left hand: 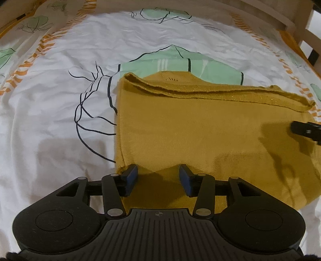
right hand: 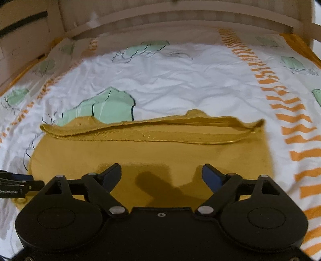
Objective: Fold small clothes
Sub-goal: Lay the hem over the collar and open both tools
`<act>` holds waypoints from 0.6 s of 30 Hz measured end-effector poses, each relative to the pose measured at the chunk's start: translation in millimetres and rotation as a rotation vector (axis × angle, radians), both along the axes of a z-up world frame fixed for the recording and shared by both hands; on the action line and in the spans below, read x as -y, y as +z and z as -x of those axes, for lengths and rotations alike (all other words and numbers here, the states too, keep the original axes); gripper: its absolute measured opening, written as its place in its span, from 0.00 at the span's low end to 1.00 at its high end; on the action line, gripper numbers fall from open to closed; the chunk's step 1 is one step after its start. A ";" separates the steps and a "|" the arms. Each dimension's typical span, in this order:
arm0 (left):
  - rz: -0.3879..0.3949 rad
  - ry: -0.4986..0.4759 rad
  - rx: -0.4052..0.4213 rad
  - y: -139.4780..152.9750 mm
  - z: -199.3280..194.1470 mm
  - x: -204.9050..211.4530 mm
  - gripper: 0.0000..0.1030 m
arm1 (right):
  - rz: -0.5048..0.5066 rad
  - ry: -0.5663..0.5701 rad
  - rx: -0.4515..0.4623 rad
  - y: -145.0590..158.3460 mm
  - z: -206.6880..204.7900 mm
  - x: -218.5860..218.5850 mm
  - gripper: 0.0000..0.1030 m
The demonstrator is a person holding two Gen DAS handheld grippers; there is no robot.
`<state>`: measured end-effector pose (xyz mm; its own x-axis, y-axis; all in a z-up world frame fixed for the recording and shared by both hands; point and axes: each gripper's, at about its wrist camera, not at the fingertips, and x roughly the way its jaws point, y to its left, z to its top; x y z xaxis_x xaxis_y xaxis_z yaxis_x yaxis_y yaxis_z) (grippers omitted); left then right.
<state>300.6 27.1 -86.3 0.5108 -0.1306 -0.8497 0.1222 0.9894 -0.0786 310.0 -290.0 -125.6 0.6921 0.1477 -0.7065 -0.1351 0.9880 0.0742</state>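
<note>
While both tools hang low over the bed, the scene reads as follows.

Garment: a mustard knit garment [left hand: 200, 130] lies flat just ahead of both grippers, fine-ribbed and matte, roughly rectangular with a rounded near corner.
Far edge: the hem [right hand: 152, 130] beyond the fingertips is turned over on itself into a soft, wavy band with a faint glittery thread along it.
Bedding: a white bedsheet [left hand: 50, 90] lies under the garment, lightly creased, printed with mint-green blocks, thin dark line drawings and orange dashed stripes.
Frame: a pale wooden bed frame [right hand: 180, 18] runs across the far side, beyond the sheet.
Left gripper [left hand: 158, 178]: jaws spread apart, blue-padded fingers [left hand: 131, 176] pointing forward over the garment's near left corner, holding nothing; whether the tips touch the knit cannot be told.
Right gripper [right hand: 161, 176]: jaws spread wider, dark fingers angled outward, over the garment's near edge, holding nothing.
Relation: each tool's tip shows at the edge of the other's view, side by side and apart.
</note>
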 end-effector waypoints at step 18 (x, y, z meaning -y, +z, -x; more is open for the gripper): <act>0.044 0.014 -0.019 -0.9 -2.1 -5.5 0.49 | 0.082 -0.116 -0.062 -23.3 -88.6 -16.3 1.00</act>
<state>302.7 32.5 -87.2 0.4970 -0.1609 -0.8527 0.1069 0.9865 -0.1238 398.6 -273.6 -148.9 0.6561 0.0088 -0.7546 -0.0169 0.9999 -0.0031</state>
